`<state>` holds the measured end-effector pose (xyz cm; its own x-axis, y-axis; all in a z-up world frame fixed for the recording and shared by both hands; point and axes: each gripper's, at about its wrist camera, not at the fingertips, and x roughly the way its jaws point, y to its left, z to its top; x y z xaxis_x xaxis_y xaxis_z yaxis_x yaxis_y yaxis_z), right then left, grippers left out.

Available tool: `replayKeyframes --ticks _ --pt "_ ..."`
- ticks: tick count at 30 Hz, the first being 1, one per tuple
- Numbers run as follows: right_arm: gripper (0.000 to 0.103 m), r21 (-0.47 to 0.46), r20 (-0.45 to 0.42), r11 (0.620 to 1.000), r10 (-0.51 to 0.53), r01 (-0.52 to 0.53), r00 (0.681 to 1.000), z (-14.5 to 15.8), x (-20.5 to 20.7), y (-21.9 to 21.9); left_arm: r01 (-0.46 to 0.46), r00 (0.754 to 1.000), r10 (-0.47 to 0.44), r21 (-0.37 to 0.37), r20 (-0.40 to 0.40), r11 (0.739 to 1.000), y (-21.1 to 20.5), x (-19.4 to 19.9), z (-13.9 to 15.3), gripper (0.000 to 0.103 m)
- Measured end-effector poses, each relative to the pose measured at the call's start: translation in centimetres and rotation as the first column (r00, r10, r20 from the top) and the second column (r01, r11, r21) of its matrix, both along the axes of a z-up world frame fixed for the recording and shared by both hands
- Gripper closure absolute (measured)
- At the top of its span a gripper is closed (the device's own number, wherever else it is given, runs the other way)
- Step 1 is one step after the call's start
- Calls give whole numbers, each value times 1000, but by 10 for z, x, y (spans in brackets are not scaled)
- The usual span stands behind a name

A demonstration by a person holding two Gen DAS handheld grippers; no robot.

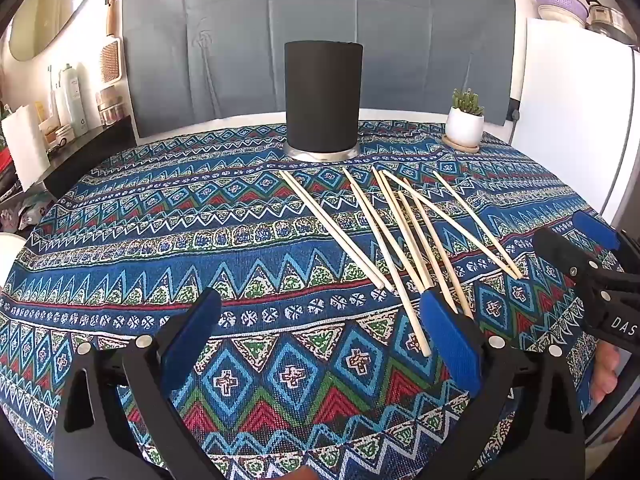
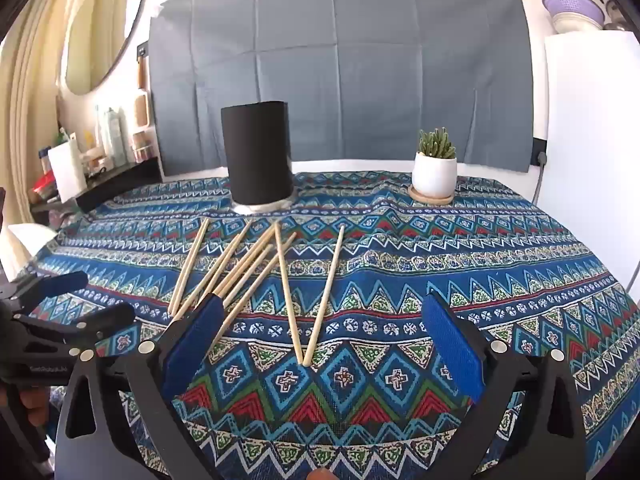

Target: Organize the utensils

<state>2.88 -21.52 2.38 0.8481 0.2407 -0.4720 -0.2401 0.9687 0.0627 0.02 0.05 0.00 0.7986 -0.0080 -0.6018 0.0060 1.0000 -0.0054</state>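
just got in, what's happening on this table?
A person holds a two-finger gripper in each hand over a patterned tablecloth. Wooden chopsticks lie scattered loose in front of a tall black holder; none is picked up or visibly in the holder yet. The left gripper and right gripper both hang wide open with nothing between their fingers. A small potted plant stands off to the right of the holder, apart from the chopsticks.

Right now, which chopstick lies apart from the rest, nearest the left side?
The leftmost chopstick: it lies alone on the cloth, with a clear gap to the others, which overlap or crowd together.
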Motion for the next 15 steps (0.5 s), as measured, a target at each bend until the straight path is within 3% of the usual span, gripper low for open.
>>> replayKeyframes --ticks 15 --pt "8 -2 -6 1000 5 -5 1000 -2 2 -4 -3 1000 3 6 -8 1000 -8 0 -6 6"
